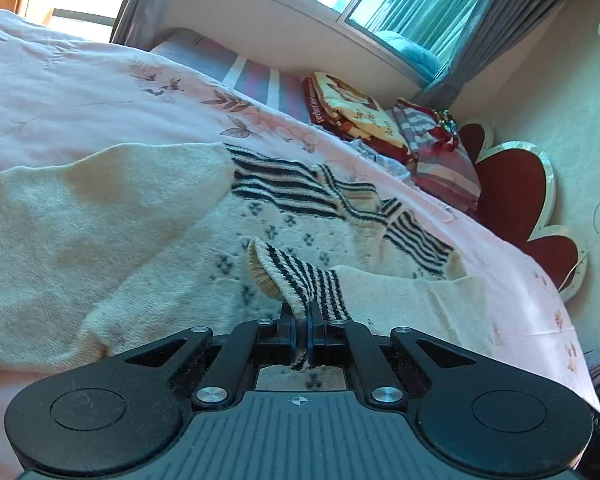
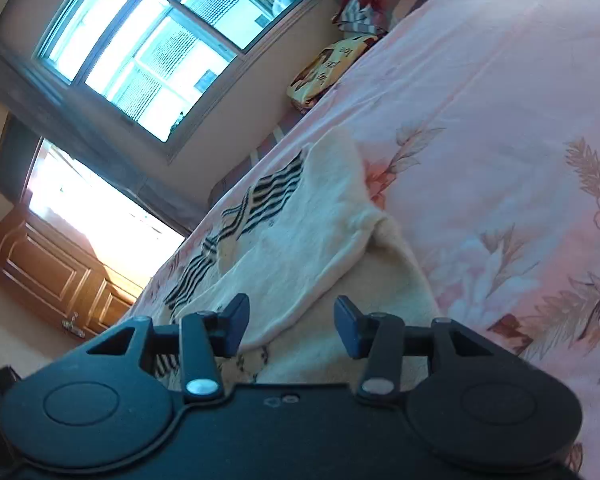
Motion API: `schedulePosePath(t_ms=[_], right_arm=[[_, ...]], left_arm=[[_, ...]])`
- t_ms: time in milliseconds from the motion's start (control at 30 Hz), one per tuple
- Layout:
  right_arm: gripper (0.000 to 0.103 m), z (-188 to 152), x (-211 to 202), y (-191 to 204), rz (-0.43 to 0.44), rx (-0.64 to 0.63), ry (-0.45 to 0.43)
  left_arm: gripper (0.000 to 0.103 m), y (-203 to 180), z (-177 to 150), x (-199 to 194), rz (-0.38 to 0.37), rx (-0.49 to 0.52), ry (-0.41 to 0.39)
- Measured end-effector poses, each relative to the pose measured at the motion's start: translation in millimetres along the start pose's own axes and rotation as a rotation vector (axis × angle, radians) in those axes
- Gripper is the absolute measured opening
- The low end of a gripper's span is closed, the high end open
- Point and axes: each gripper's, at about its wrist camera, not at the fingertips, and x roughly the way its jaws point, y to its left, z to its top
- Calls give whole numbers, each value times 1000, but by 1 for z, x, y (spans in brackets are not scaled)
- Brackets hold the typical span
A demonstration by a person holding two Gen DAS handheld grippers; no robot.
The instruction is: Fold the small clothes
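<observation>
The left tool (image 1: 300,332) is pinching the striped cuff (image 1: 300,280) of a cream sweater (image 1: 112,216) — its jaws are closed tight on the knit. The sweater is lying spread on the pink bedspread (image 1: 80,92), ahead of both tools. The right tool (image 2: 292,326) is hanging half open just above the sweater's plain sleeve (image 2: 300,236) — gripping nothing.

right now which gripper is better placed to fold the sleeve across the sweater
Left. The left gripper is already shut on the striped cuff of the sweater, so it can likely carry the sleeve over. The right gripper is open above the cream knit, gripping nothing.
</observation>
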Motion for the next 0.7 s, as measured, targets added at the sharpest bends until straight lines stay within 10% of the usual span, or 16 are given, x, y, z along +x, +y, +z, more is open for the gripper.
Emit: schedulePosePath(t_ms=[300,400,600,700], right_arm=[[42,24,41,-22,-9,105,5],[7,28,44,-16,-51,39,-2],[6,36,41,-33,-80,60,-4],[26,43,30,-23,-31,-10,21]], left_arm=[[5,-1,-5,17,-27,13,52],[5,-5,-7,19,-30,18,53],[5,-13,-13,33,7,59,87],[5,-11,-17,31,2,62,71]])
